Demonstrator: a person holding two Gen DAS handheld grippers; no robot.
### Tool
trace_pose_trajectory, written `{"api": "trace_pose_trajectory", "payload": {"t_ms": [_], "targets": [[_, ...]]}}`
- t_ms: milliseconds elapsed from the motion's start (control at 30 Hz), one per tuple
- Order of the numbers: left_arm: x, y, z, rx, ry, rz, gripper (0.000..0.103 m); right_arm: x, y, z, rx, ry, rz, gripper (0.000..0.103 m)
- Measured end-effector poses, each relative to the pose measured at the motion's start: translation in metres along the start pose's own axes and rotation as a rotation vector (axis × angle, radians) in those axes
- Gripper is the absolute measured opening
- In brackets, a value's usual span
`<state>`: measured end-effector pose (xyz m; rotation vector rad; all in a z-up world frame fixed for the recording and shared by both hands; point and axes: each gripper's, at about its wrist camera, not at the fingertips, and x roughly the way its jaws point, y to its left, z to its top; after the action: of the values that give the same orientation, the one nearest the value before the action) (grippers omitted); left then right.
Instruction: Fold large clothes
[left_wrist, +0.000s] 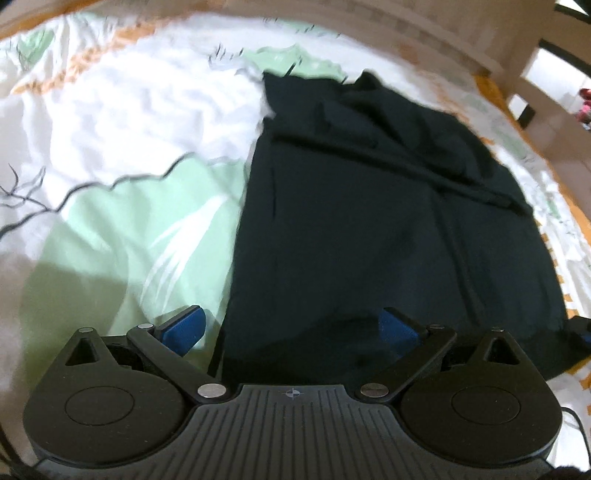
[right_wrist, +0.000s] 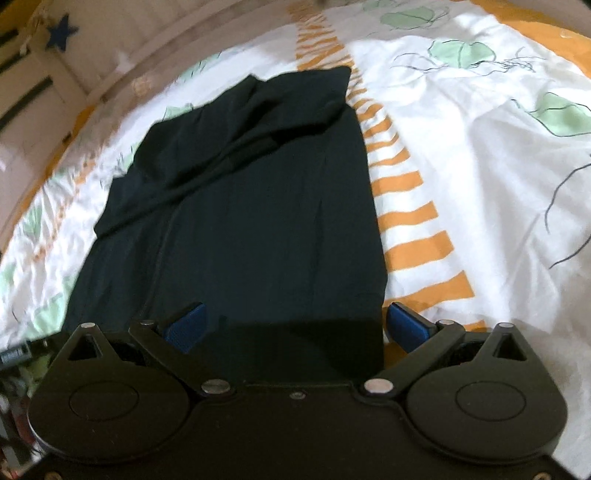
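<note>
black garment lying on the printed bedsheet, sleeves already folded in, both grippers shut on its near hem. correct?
Not quite: both grippers are open. The left gripper and right gripper have their jaws spread wide at the near hem, gripping nothing, as each wrist view shows. The black garment does lie on the printed bedsheet, sleeves folded in.

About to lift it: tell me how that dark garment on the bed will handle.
The dark garment is probably floppy: it lies flat with soft folds at its far end. It likely sags between the open left gripper and right gripper.
</note>
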<state>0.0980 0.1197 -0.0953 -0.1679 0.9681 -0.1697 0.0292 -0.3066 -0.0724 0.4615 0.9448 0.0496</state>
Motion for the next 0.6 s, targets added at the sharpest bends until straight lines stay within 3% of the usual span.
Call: {"api": "trace_pose_trajectory", "payload": {"t_ms": [400, 600], "targets": [[0.015, -0.003, -0.003, 0.040, 0.027, 0.014, 0.103, 0.014, -0.004, -0.005, -0.010, 0.060, 0.008, 0.103], [0.014, -0.001, -0.004, 0.037, 0.023, 0.006, 0.102, 0.011, -0.010, -0.003, 0.024, 0.085, 0.068, 0.103]]}}
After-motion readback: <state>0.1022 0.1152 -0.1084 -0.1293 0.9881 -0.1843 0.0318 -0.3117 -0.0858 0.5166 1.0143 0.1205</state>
